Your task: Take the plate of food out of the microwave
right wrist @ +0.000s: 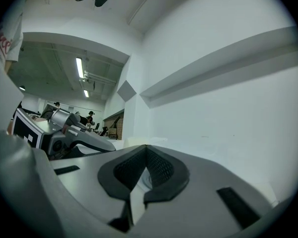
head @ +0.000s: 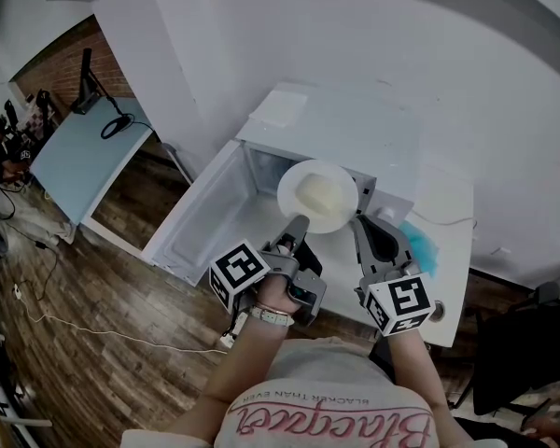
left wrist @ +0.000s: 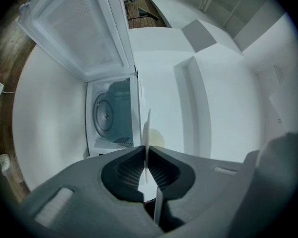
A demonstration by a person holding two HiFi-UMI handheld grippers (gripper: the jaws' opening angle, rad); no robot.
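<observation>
- The white plate [head: 294, 177] is held in the air just in front of the open microwave [head: 355, 129], with a pale yellowish mound of food [head: 323, 194] on its middle
- In the left gripper view the plate [left wrist: 148, 125] shows edge-on as a thin white line, and the food [left wrist: 156, 138] bulges from one side of it
- The left gripper [head: 297, 227] pinches the near rim of the plate; its dark ribbed pads [left wrist: 131, 170] press on the rim from both sides [left wrist: 146, 155]
- The right gripper [head: 362, 227] is just beside the plate on the right and does not touch it; its jaws are pressed together with nothing between them [right wrist: 145, 150]
- Inside the microwave cavity [left wrist: 120, 108] the round turntable [left wrist: 104, 115] is bare
- The microwave door [head: 191, 217] is swung wide to the left, inner side showing [left wrist: 82, 29]
- The microwave stands on a white counter [head: 453, 278], with a blue patch [head: 422, 250] beside it on the right
- Around it are a wooden floor [head: 93, 343] and, well apart on the left, a light blue table [head: 84, 157]
</observation>
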